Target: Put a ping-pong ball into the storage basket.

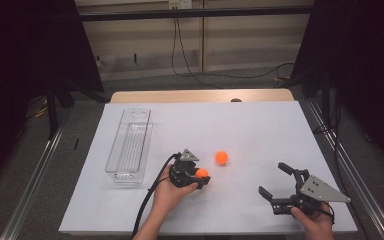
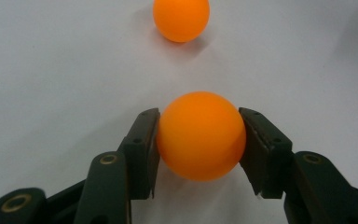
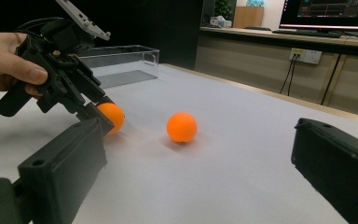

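Free ball (image 1: 222,158) lies just beyond gripped ball (image 1: 201,173).

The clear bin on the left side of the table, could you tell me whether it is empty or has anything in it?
Empty. The high view shows the clear bin with only its ribbed floor visible; both orange balls lie outside on the white table.

The left tool (image 1: 200,178) is black, with a small grey three-cornered plate on top that carries dark dots, and a thick black cable that trails from its rear. Its two jaws are dark, flat-faced blocks on angular links, with brass-ringed pivot holes and small screw heads in the pads. The right tool (image 1: 274,181) is likewise black, with blocky square-ended jaws and a larger grey three-cornered plate dotted with screws. Both forearms are bare, without sleeves. Each tool has a chunky pistol-like black body.
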Demonstrator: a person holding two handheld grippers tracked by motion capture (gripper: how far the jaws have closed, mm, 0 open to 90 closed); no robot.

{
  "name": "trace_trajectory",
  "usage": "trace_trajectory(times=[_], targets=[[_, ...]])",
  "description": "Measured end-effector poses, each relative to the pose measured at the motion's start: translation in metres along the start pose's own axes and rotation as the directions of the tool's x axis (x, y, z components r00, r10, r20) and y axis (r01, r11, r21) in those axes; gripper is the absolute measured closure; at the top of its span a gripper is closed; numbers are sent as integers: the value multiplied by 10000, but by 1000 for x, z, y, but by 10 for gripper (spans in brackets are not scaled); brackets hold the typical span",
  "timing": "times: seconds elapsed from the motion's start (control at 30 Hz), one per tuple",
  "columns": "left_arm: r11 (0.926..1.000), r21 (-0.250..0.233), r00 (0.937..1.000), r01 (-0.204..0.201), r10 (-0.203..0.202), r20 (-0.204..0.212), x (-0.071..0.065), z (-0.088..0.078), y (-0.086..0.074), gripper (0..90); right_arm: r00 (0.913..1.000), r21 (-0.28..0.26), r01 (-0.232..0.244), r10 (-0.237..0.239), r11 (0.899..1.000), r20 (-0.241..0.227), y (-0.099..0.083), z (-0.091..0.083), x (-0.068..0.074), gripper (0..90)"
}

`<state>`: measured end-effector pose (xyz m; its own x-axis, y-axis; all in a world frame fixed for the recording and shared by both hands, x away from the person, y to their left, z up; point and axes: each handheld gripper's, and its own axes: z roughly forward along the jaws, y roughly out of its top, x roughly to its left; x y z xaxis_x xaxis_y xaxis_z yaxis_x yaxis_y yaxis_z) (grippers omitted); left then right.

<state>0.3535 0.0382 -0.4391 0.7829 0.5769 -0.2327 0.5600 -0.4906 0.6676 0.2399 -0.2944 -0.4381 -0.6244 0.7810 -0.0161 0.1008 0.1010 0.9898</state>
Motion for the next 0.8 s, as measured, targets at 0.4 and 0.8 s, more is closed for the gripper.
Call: trace_trajectory(times=[0.4,0.8], targets=[[9999,-153,10000,-42,41,-48,-1,-4,8,510,10000,-31,-17,17,10000,-7,0,0,0,23],[9996,-241,9999,118,-117,37,3,-9,11,509,10000,-57,-40,40,10000,1,0,0,1,22]])
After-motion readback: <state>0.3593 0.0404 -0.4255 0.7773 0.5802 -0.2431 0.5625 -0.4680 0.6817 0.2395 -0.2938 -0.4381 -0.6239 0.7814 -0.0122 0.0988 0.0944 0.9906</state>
